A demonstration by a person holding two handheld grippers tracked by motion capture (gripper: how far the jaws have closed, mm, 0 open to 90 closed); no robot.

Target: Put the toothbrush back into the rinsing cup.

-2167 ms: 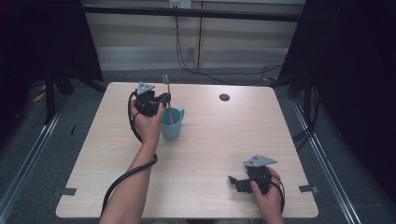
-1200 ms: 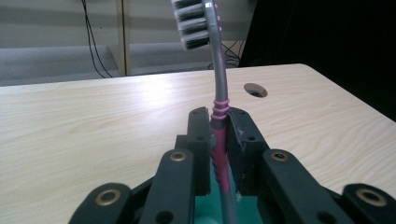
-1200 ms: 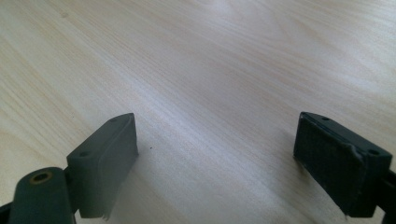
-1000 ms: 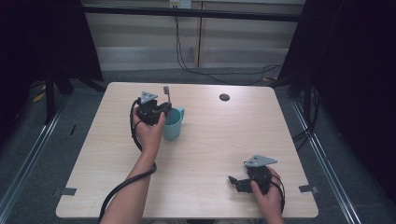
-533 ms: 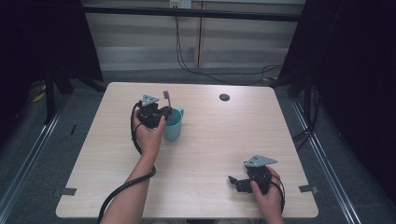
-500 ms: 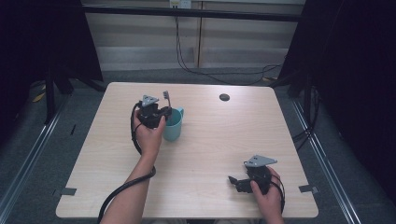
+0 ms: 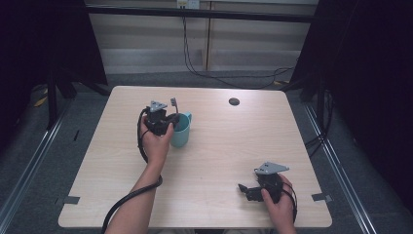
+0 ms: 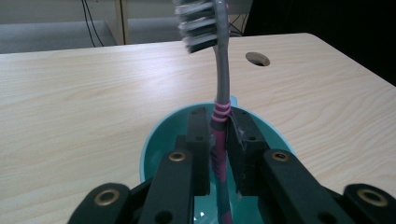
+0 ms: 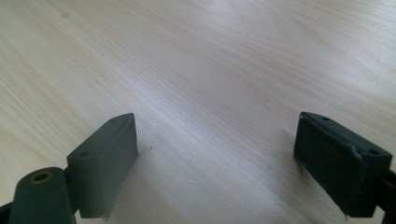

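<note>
Teal cup (image 7: 181,129) is entered by the toothbrush (image 8: 219,116), lowered since earlier while clamped in the left gripper (image 8: 219,154); placement is judged imminent. Right gripper (image 9: 215,158) is rested near, jaws apart.

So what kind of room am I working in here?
Probably a lab or recording booth, not a home: a bare wooden table with a cable hole, black curtains on both sides, and loose cables along the back wall.

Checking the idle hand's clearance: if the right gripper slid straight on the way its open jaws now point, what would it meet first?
Probably nothing: the right gripper looks along bare light wooden tabletop, and the high view suggests it points leftward, well short of the teal plastic cup. Depth is unclear.
</note>
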